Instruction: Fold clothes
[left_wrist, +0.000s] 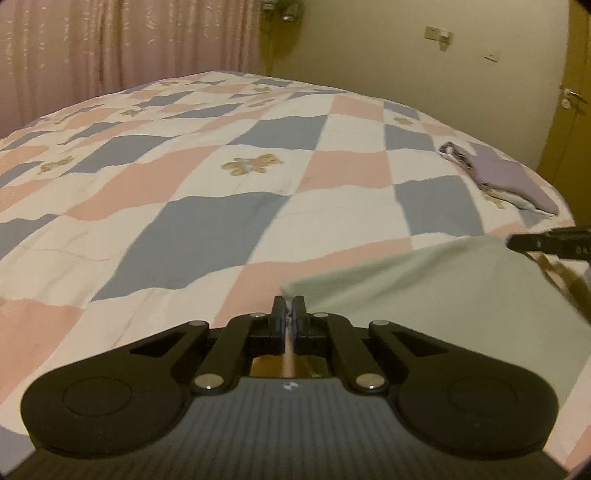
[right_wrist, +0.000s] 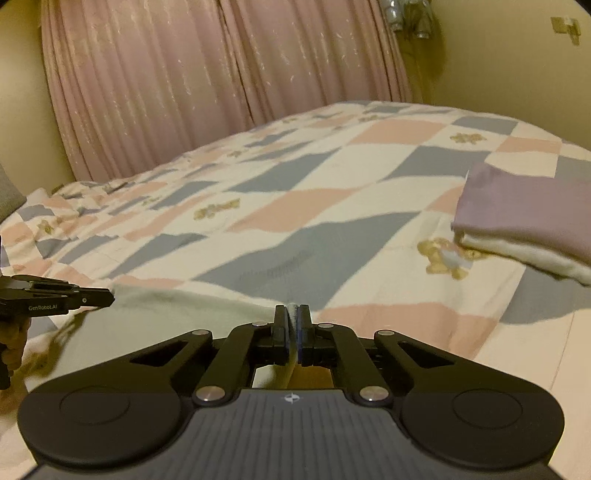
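A pale green garment (left_wrist: 436, 295) is stretched above the checked bedspread between the two grippers. My left gripper (left_wrist: 289, 301) is shut on its left corner. My right gripper (right_wrist: 293, 309) is shut on the other corner, with a strip of the pale cloth (right_wrist: 155, 321) showing between the fingers. The right gripper (left_wrist: 517, 242) enters the left wrist view from the right edge, and the left gripper (right_wrist: 107, 297) shows at the left edge of the right wrist view with a hand (right_wrist: 14, 343) under it.
A folded stack with a lilac garment (right_wrist: 524, 206) on top lies on the bed (left_wrist: 207, 229) at the right, also seen as the lilac stack (left_wrist: 509, 177). Pink curtains (right_wrist: 221, 85) hang behind the bed. A wooden door (left_wrist: 569, 110) stands at the far right.
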